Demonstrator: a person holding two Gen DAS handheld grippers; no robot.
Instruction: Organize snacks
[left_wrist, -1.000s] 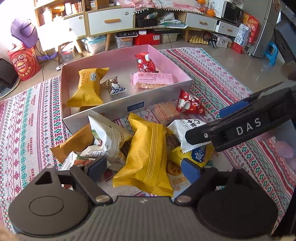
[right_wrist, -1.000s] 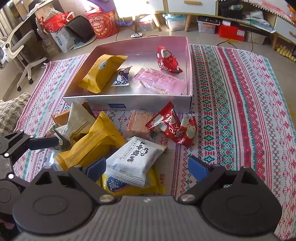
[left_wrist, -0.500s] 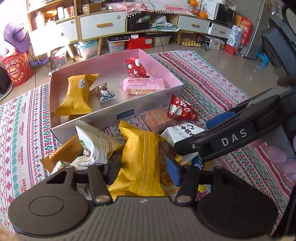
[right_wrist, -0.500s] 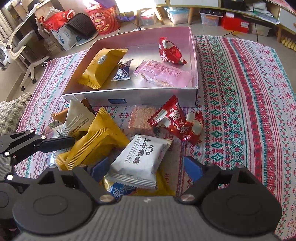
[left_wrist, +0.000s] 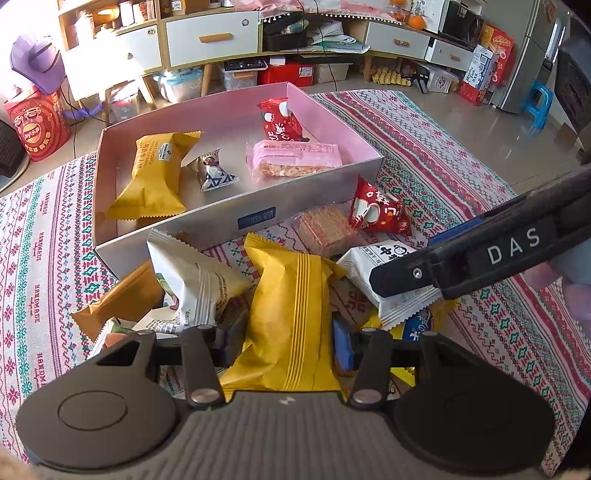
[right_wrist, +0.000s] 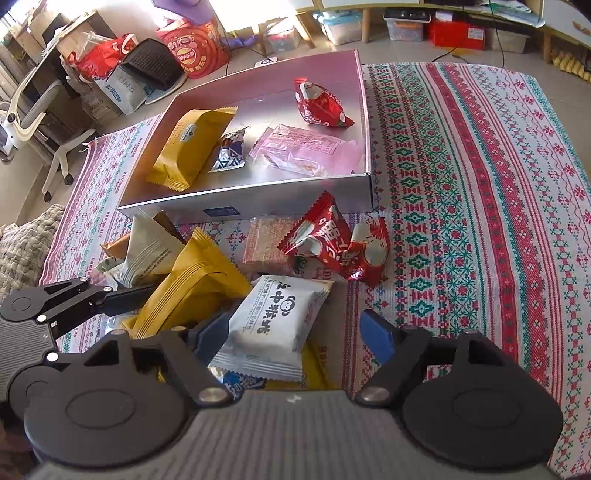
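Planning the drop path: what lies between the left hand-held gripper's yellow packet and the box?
Left wrist view: a white packet beside the yellow packet, then patterned cloth before the box.

Room: sunlit tiled floor (left_wrist: 436, 110), patterned cloth (right_wrist: 480, 184) spread over it.
White drawer cabinets (left_wrist: 212, 37) along far wall; office chair (right_wrist: 33, 122) at left.

1. You worked over a woven patterned cloth (right_wrist: 480, 184) spread on the floor.
2. Behind you stood white drawer cabinets (left_wrist: 212, 37) on wooden legs.
3. A red storage box (left_wrist: 286, 74) sat beneath them.
4. A purple hat (left_wrist: 31, 61) hung above a red printed bag (left_wrist: 35, 127).
5. A white office chair (right_wrist: 33, 122) stood left.
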